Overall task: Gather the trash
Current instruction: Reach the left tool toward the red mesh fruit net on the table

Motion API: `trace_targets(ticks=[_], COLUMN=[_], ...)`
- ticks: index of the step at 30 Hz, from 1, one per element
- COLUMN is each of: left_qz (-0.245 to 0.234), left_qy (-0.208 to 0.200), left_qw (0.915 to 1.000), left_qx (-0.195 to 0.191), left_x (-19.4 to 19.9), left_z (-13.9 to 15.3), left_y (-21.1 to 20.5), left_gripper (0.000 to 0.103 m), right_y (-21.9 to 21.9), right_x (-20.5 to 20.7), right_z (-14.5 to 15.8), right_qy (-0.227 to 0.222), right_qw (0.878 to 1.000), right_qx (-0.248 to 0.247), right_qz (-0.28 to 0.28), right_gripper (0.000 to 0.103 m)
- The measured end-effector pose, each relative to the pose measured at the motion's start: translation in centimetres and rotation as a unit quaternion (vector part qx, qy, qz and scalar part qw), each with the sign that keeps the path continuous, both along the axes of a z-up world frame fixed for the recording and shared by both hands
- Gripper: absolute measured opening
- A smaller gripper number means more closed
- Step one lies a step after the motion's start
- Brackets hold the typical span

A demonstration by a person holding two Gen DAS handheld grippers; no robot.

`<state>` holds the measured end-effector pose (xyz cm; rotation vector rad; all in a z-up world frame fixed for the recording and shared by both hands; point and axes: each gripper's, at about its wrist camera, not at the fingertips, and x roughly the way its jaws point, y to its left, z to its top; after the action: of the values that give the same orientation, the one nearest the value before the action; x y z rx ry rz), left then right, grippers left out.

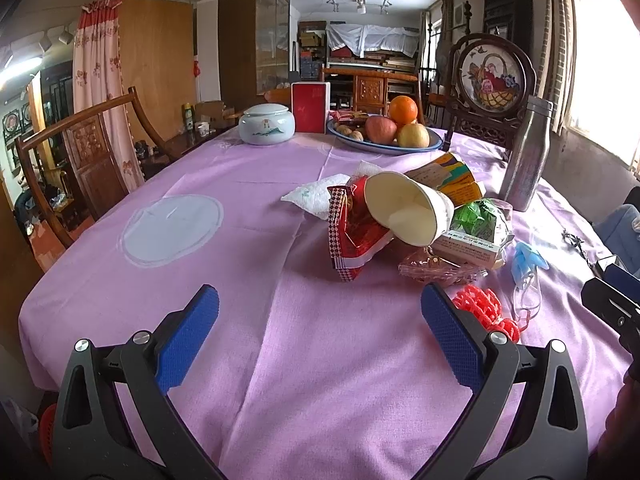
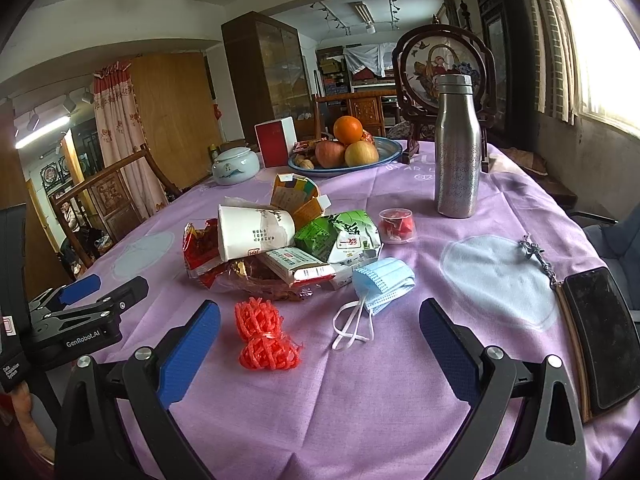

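Observation:
A heap of trash lies mid-table on the purple cloth: a tipped paper cup point(image 1: 408, 208) point(image 2: 254, 232), a red snack wrapper point(image 1: 352, 236) point(image 2: 198, 246), a green packet point(image 2: 340, 234), cartons and a white tissue point(image 1: 314, 196). Nearer me lie a red foam net point(image 2: 266, 340) point(image 1: 486, 310) and a blue face mask point(image 2: 384, 282) point(image 1: 526, 262). My left gripper point(image 1: 320, 336) hovers open over bare cloth, short of the heap. My right gripper point(image 2: 320, 350) stands open too, with the net and the mask straps between its fingers on the cloth, untouched. The left gripper point(image 2: 86, 300) also shows at the right wrist view's left edge.
A steel bottle point(image 2: 458, 148) stands right of the heap, with a small cup of red bits point(image 2: 398, 224) beside it. A fruit plate point(image 2: 386, 152), a ceramic jar point(image 1: 266, 124) and a red box point(image 1: 310, 106) sit at the far edge. A phone point(image 2: 606, 336) and keys point(image 2: 536, 256) lie right. A wooden chair point(image 1: 92, 148) stands left.

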<state>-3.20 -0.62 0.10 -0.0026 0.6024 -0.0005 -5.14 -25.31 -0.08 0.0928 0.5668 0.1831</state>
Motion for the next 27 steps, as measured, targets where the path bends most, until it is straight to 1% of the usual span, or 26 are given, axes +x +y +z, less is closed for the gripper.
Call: trace_targets(ticks=[1,17,22,25,27], left_qz=[0.0,0.003,0.002,0.003,0.003], left_qy=[0.001,0.009,0.009,0.009,0.01], left_qw=[1.0,1.0,0.9999,0.9999,0.9999], left_qx=[0.0,-0.003,-0.003,-0.003,-0.002], left_x=[0.02,0.41,0.43,0.44,0.46], left_z=[0.0,-0.26,-0.3,-0.32,-0.37], left_y=[0.03,0.26,0.26,0.24,0.22], left_gripper=[0.097,0.097,0.097,0.097,0.097], right_y=[-0.17,0.02,-0.35,-0.3,-0.34], right_x=[0.24,0.33,0.4,0.41,0.41], right_z=[-0.05,-0.49,-0.46,-0.48,-0.48], right_qy=[-0.005,-0.01,-0.024,-0.023,-0.024], right_qw=[1.0,1.0,0.999,0.999,0.999], right_qx=[0.006,0.016,0.043,0.035,0.04], right_qz=[0.0,-0.002,-0.001,-0.001,-0.001], right_gripper=[0.097,0.097,0.097,0.097,0.097])
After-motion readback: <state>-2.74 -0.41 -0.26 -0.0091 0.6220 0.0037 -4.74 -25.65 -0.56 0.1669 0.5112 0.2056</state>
